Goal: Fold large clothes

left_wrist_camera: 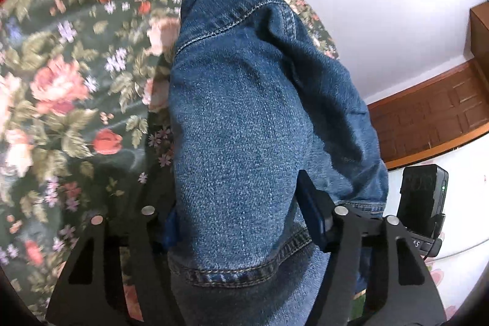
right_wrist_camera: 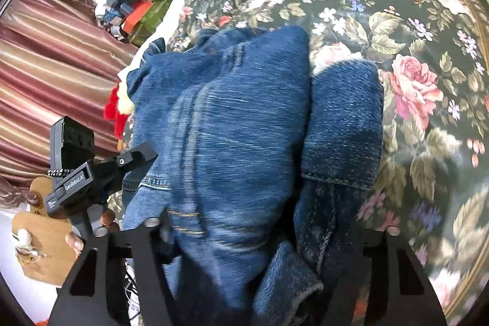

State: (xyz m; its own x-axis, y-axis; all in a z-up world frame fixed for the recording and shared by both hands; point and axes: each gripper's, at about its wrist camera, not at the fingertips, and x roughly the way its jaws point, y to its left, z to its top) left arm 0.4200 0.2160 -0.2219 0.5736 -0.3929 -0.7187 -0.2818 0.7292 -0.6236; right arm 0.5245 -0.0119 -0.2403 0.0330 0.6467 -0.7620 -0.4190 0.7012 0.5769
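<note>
A blue denim garment (left_wrist_camera: 259, 124) hangs bunched over a dark floral bedspread (left_wrist_camera: 61, 87). My left gripper (left_wrist_camera: 241, 222) is shut on a thick fold of the denim near a stitched hem. In the right wrist view the same denim (right_wrist_camera: 238, 136) fills the middle, folded over itself, above the bedspread (right_wrist_camera: 428, 81). My right gripper (right_wrist_camera: 259, 234) is shut on the bunched denim; its fingertips are hidden by cloth. The left gripper's body (right_wrist_camera: 101, 179) shows at the left of that view, holding the garment's far side.
A white wall and a brown wooden door (left_wrist_camera: 434, 112) lie to the right in the left wrist view. A striped curtain (right_wrist_camera: 55, 57), a pile of small items (right_wrist_camera: 128, 14) and a wooden piece (right_wrist_camera: 39, 246) sit left of the bed.
</note>
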